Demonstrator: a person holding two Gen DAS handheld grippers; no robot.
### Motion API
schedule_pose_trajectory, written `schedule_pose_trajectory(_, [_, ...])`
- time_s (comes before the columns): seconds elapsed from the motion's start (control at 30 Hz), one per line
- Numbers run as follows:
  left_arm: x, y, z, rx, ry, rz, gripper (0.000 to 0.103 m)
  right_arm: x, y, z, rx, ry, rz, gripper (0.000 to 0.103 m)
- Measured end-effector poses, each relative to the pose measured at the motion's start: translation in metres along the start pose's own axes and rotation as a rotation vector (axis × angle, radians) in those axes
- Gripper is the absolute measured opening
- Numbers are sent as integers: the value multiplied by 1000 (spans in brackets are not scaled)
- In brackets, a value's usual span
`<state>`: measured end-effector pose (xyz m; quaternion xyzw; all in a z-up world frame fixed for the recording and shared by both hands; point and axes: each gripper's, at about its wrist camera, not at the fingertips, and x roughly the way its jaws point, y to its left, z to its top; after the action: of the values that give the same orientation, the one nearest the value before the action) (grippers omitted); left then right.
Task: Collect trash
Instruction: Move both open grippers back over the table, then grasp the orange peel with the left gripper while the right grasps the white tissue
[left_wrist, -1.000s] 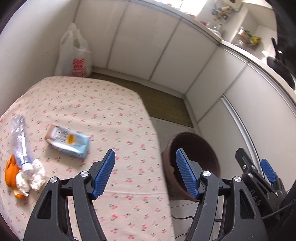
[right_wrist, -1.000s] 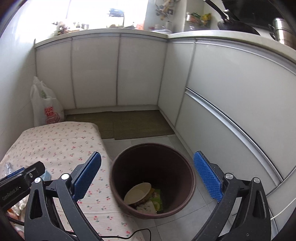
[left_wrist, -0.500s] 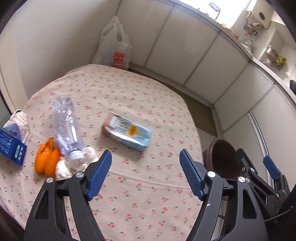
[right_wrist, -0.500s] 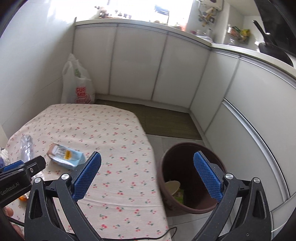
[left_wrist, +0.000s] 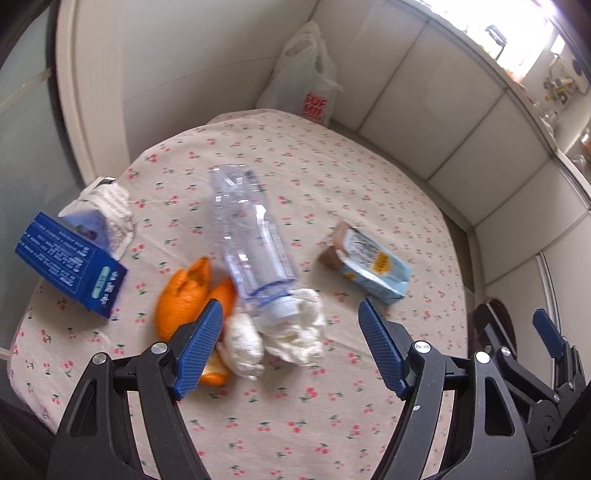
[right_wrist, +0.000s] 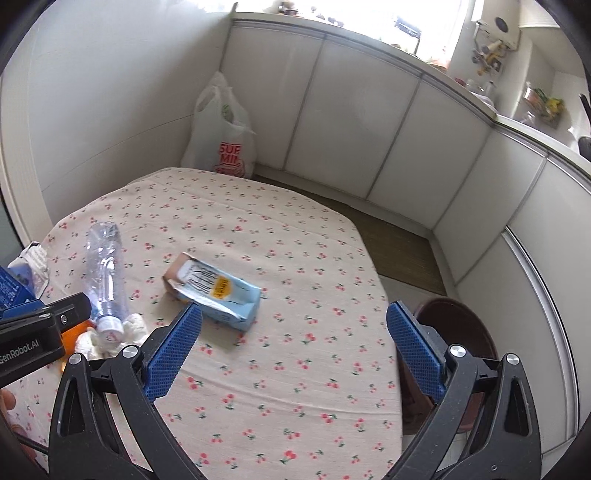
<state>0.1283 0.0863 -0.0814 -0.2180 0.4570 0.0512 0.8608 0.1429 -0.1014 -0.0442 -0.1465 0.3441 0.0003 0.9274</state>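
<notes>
Both hand-held grippers hang over a worktop (right_wrist: 280, 369) covered by a cherry-print cloth, each with its blue pads spread apart and nothing between them. The left hand-held gripper (left_wrist: 291, 347), whose jaws have just been opening a little wider, points down at a cluster of rubbish near the worktop's front: a clear plastic bottle (left_wrist: 251, 240) lying on its side, its cap end resting among crumpled white tissues (left_wrist: 291, 336), with orange peel (left_wrist: 184, 295) just beside them to the left. Its left pad overlaps the peel in the left wrist view, though whether it touches cannot be told. Further left, near the edge, a dark blue box (left_wrist: 70, 262) lies against a crumpled printed wrapper (left_wrist: 110, 210).

The right hand-held gripper (right_wrist: 295, 347) is released above bare cloth, with a flattened light blue carton (right_wrist: 214, 288) lying on the worktop just beyond its left pad. A brown bin (right_wrist: 454, 325) stands on the floor off the worktop's right edge, partly hidden behind the right pad. A white plastic bag (right_wrist: 221, 136) with red lettering sits on the floor in the corner behind the worktop, against white cabinet fronts (right_wrist: 351, 122).
</notes>
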Motion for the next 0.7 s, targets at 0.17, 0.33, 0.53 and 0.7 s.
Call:
schedule_pose_trajectory(0.17, [11, 44, 5, -65, 36, 52, 74, 4, 27, 4, -47, 2, 32, 96])
schedule_pose_trajectory(0.33, [28, 84, 5, -133, 101, 66, 74, 11, 52, 4, -88, 37, 76, 96])
schedule_pose_trajectory(0.53, [52, 118, 2, -248, 190, -28, 73, 28, 71, -1, -68, 142, 229, 96])
schedule_pose_trajectory(0.7, [69, 130, 0, -311, 234, -106, 71, 49, 73, -10, 46, 275, 408, 96])
